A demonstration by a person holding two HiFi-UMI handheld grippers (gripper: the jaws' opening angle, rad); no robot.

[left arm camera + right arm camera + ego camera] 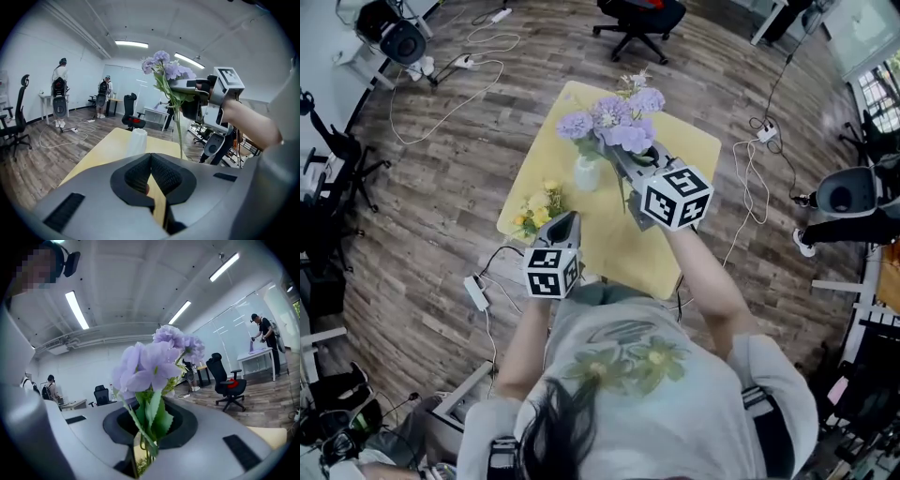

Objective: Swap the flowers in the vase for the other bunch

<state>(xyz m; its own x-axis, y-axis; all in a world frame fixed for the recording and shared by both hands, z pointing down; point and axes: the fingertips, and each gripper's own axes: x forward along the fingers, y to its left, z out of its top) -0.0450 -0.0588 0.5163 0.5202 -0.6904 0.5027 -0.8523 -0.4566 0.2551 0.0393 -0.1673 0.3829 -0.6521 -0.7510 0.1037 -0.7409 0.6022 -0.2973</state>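
Purple flowers (614,122) hang in the air above the yellow table (698,150), their stems pinched between the jaws of the right gripper (630,157), which points almost level. The stems trail down beside the white vase (587,174) rather than into it, on the person's right of it. The left gripper view shows no stems in the vase's mouth, so the first half of the swap appears done.

The other bunch, yellow flowers (539,203), lies flat on the table just left of the vase, near the table's front-left edge. The left gripper (566,221), jaws pressed together on nothing, hovers just beside that bunch, its tips to the right of the blooms and angled down towards the tabletop.

That closeness is what the next move seems to hinge on. The left hand is much the nearer to the yellow flowers, while the right is taken up with the purple ones. Which way the yellow stems run cannot be made out from above, so the line of approach is uncertain.
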